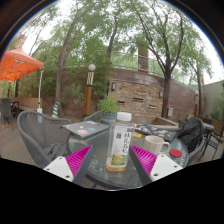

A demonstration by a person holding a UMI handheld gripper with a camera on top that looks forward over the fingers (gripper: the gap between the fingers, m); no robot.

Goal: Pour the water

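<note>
Two pink pads [82, 157] frame the shot, one on each finger of the claw [112, 160], and a clear plastic bottle [120, 142] stands upright right between them at 12 o'clock from the fingertips. It has a white cap, a label around the middle and yellowish liquid in the lower part. Honestly can't tell if the pads are actually pressing on it or just sitting close on both sides, the contact isn't clear from this angle, so I won't call the grip either way. The claw itself points level and straight ahead, fingers spread evenly at about 8 and 4 o'clock of the bottle's base.

The bottle seems to rest on a round glass-topped table [105, 176]. At roughly 3 o'clock from it there's a white cup [155, 146], a dark bag [188, 133] behind that, and something red [177, 153] near the table's edge, too small to make out. A grey wicker chair [42, 134] sits at 9 o'clock, with a second small table [85, 127] just beyond it.

Setting is an outdoor patio: stone wall [135, 95] at the back, a potted plant [108, 105] in front of it, tall trees [150, 40] overhead, and an orange umbrella [17, 65] way over at 10 o'clock.
</note>
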